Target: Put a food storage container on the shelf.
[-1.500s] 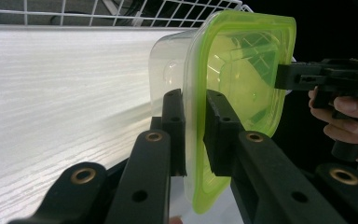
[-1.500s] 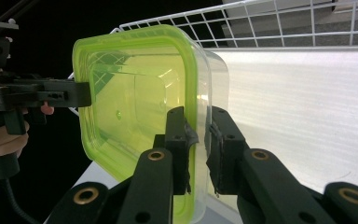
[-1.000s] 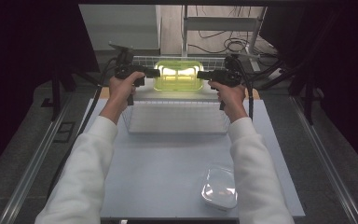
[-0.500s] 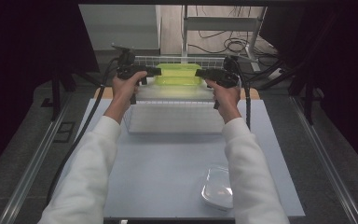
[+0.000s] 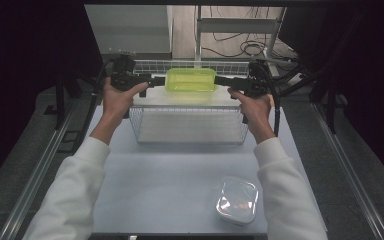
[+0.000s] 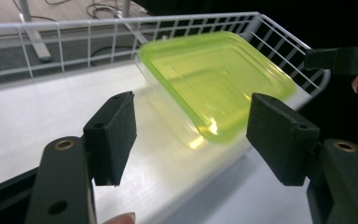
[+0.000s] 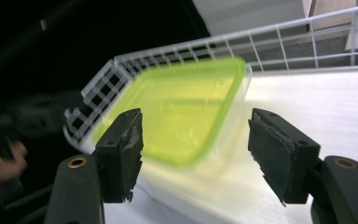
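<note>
A clear box with a yellow-green lid (image 5: 190, 80) rests on the white top of a wire rack (image 5: 190, 125) at the far side of the table. My left gripper (image 5: 158, 80) is level with its left end and my right gripper (image 5: 221, 80) with its right end, each a little way off. Both sets of jaws have just been opening and now stand wide. Seen from the left gripper (image 6: 191, 122), the box (image 6: 214, 88) lies just past the pads, untouched. It is the same from the right gripper (image 7: 196, 140), where the box (image 7: 177, 112) sits beyond the pads.
A low wire rail (image 5: 145, 66) runs behind the box along the rack's back and sides. A second clear lidded box (image 5: 236, 200) lies near the table's front right. White table surface (image 5: 165, 180) spreads between it and the rack.
Both grippers were shut on the ends of the green-lidded box a second ago. They have let go and drawn outward, and the box now lies on the rack's top.
</note>
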Demonstrator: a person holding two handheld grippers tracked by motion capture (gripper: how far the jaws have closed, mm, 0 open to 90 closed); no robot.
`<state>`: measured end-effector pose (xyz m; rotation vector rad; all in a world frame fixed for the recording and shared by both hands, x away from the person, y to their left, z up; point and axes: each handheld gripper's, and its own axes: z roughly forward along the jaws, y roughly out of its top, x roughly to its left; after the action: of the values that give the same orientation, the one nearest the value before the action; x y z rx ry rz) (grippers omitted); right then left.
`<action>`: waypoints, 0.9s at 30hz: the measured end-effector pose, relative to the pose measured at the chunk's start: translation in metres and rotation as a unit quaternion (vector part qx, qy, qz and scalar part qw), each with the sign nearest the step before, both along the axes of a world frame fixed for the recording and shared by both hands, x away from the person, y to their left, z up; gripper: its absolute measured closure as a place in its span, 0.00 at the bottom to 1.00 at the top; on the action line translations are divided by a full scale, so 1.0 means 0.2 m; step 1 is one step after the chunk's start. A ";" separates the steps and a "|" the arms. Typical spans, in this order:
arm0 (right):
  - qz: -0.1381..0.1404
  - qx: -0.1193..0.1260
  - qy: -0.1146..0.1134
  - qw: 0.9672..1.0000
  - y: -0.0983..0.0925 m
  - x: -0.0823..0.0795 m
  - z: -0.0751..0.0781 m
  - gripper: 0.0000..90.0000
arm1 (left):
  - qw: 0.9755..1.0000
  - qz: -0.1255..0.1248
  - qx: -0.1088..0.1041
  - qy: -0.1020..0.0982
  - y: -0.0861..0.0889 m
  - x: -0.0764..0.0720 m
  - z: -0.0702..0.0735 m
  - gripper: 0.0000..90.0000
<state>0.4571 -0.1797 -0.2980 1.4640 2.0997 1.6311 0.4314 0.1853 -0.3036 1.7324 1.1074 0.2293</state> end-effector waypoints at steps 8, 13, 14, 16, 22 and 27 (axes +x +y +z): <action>0.073 -0.090 -0.020 0.993 -0.08 -0.19 0.04 0.40 | 0.999 -0.027 0.031 -0.002 0.08 -0.22 -0.01 0.35; 0.097 -0.123 -0.026 0.987 -0.11 -0.30 0.01 0.42 | 0.998 -0.048 0.028 -0.003 0.10 -0.36 -0.07 0.35; 0.100 -0.133 -0.027 0.986 -0.11 -0.32 0.00 0.43 | 0.998 -0.050 0.029 -0.002 0.11 -0.38 -0.08 0.35; 0.104 -0.146 -0.026 0.983 -0.12 -0.36 -0.03 0.43 | 0.998 -0.045 0.039 -0.009 0.11 -0.44 -0.11 0.35; 0.109 -0.168 -0.013 0.980 -0.17 -0.48 -0.14 0.43 | 0.998 -0.052 0.047 0.002 0.11 -0.58 -0.27 0.35; 0.132 -0.186 0.011 0.974 -0.22 -0.58 -0.27 0.44 | 0.996 -0.066 0.065 0.017 0.07 -0.66 -0.38 0.35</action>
<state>0.3409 -0.2228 -0.3522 1.1304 2.5279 1.1939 0.2998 0.1992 -0.3793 1.9246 1.0161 0.1951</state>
